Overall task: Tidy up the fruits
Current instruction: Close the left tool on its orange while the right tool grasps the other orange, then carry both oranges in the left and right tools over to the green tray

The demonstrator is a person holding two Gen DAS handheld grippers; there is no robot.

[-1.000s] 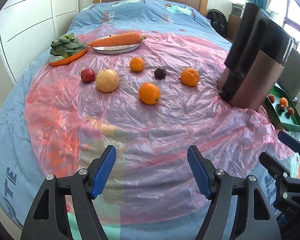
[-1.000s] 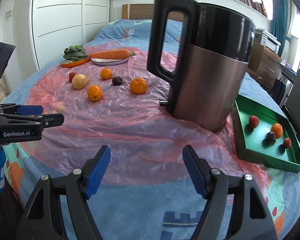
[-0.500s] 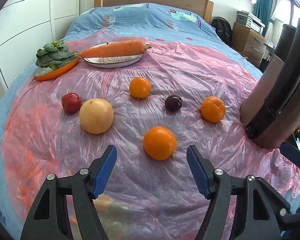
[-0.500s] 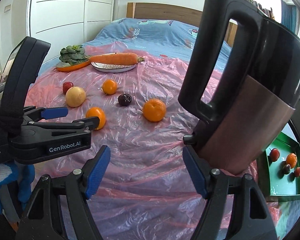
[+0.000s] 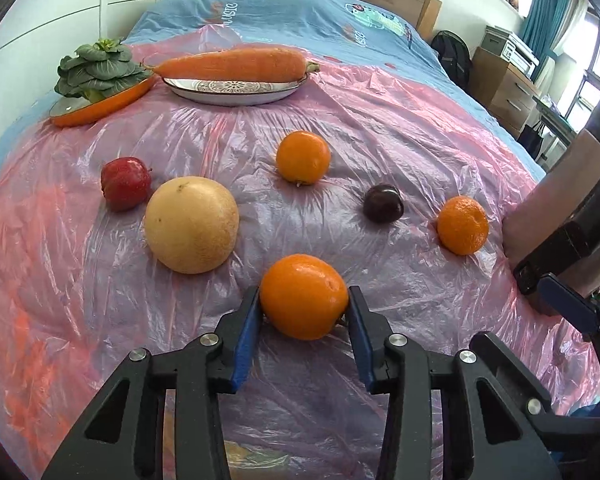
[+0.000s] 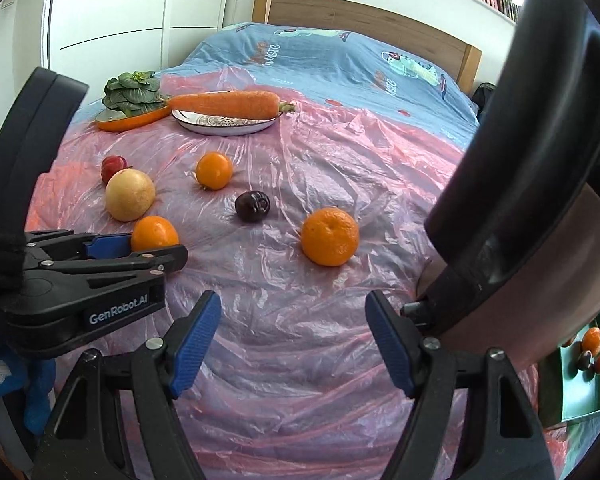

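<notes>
Left wrist: left hand-held gripper (image 5: 305, 312) clamped on near orange (image 5: 303, 297), which sits on the bed's plastic sheet (image 5: 380, 128), round, no long axis | right hand-held gripper (image 6: 293, 332) apart, empty | kettle (image 6: 540, 208) hides most of green tray (image 6: 580, 396) at right.

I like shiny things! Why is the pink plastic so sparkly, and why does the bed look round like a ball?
Left wrist view: window light glints white off the crinkled plastic sheet and the nearest orange. Right wrist view: the fisheye lens bends the bed into a dome, and the close kettle looks huge and dark.
</notes>
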